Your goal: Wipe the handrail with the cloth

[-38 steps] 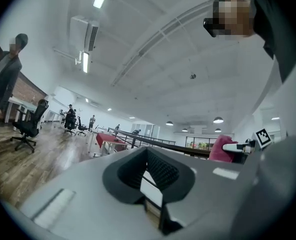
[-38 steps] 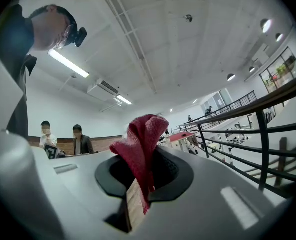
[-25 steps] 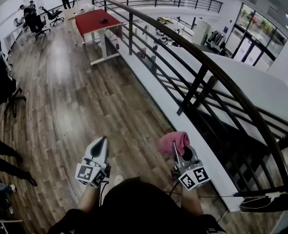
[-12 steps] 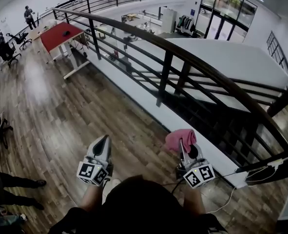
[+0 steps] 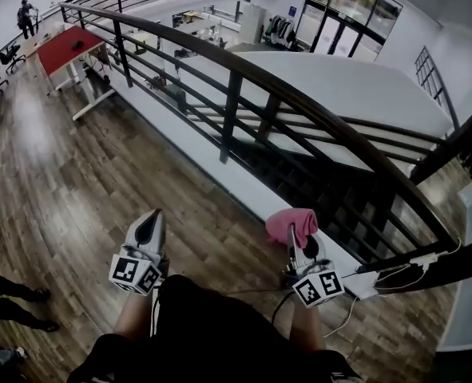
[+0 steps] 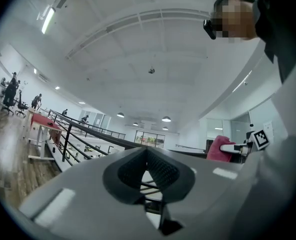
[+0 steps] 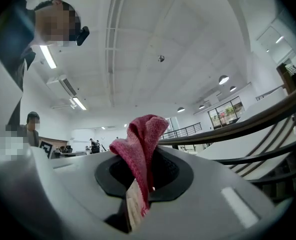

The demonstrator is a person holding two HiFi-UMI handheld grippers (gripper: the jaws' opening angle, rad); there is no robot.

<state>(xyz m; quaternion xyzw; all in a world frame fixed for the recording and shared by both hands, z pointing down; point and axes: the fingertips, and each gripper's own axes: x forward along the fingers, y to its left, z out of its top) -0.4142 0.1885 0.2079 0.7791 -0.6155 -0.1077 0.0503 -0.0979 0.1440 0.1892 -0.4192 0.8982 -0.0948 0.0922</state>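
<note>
Closest in the head view, the person's dark-haired head (image 5: 212,325) and two bare forearms fill the bottom edge, each arm ending in a cube with black-and-white square markers. The left hand-held gripper (image 5: 149,223) points forward over the brown wood-plank floor (image 5: 76,182). In its own view its grey jaws (image 6: 148,170) are pressed together at the tips with nothing between them. The right hand-held gripper (image 5: 293,236) is clamped on a crumpled pink-red terry cloth (image 5: 291,223). The right gripper view shows the cloth (image 7: 140,144) pinched between the dark pads, its bunched upper part standing above the jaws (image 7: 142,181) and a pale strip hanging below. The cloth is held low on the person's side of the railing, above the white ledge (image 5: 220,174) at the railing's foot. It is clear of the dark curved handrail (image 5: 299,106), which sweeps from upper left to lower right on black metal posts and bars. Beyond the railing lies a lower floor with glass doors at the far side. Far off at the upper left, a red-topped bench (image 5: 66,45) stands on the wood floor beside the railing, and a person (image 5: 25,13) stands well beyond it.
</note>
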